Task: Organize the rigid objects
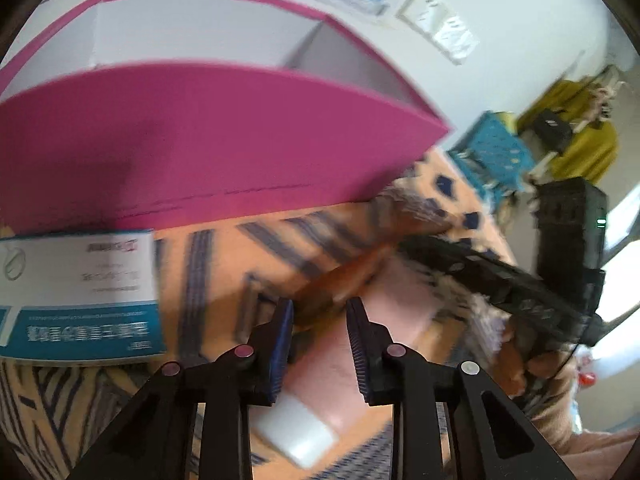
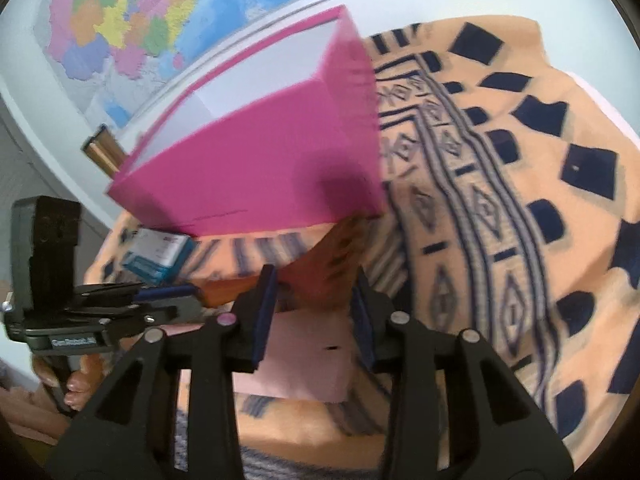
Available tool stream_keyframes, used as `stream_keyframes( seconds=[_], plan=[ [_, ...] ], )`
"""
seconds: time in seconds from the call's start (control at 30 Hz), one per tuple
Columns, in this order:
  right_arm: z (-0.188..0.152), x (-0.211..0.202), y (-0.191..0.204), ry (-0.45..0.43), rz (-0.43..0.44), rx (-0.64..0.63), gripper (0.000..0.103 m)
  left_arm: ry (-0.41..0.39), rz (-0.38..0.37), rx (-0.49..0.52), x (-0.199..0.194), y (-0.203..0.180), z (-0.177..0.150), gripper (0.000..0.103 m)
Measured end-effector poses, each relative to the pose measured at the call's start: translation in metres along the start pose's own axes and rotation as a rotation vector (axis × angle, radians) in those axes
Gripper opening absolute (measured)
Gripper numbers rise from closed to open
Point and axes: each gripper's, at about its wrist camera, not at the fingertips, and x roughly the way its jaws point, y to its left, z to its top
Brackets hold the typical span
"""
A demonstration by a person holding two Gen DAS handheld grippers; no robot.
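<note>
A flat orange-brown box (image 1: 352, 276) (image 2: 320, 268), blurred, hangs tilted over the patterned blanket, just in front of an open magenta box (image 1: 208, 140) (image 2: 256, 168) with a white inside. My left gripper (image 1: 318, 308) is shut on one end of the orange-brown box. My right gripper (image 2: 314, 280) is shut on its other end, and the box fills the gap between the pads. Each gripper shows in the other's view: the right gripper (image 1: 460, 260) and the left gripper (image 2: 168, 294). A pale pink box (image 1: 340, 364) (image 2: 308, 360) lies on the blanket under both.
A white and blue carton (image 1: 80, 300) (image 2: 160, 256) lies on the orange and navy blanket (image 2: 520, 200) left of the magenta box. A wall map (image 2: 160, 20) hangs behind. A blue basket (image 1: 496, 152) and a yellow-draped seat (image 1: 576, 136) stand far right.
</note>
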Motion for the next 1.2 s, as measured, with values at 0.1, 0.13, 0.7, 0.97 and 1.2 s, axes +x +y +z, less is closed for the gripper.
stream_keyframes(
  seconds=[0.1,0.13,0.7,0.97,1.2],
  plan=[
    [0.001,0.002,0.016,-0.005,-0.025,-0.058,0.029,-0.021,0.008,0.052,-0.004,-0.012,0.001,0.026],
    [0.001,0.003,0.017,-0.004,-0.027,-0.064,0.029,-0.018,0.004,0.051,-0.004,-0.012,0.001,0.026],
    [0.017,0.019,-0.026,0.053,-0.078,-0.009,0.037,0.06,-0.018,0.012,-0.009,0.013,-0.017,0.044],
    [0.006,0.026,-0.013,0.074,-0.061,-0.032,0.039,0.042,0.021,-0.057,0.0,0.015,-0.009,0.04],
    [-0.006,0.026,0.006,0.075,0.005,-0.038,0.031,0.056,0.016,-0.034,0.011,0.009,-0.01,0.028]
  ],
)
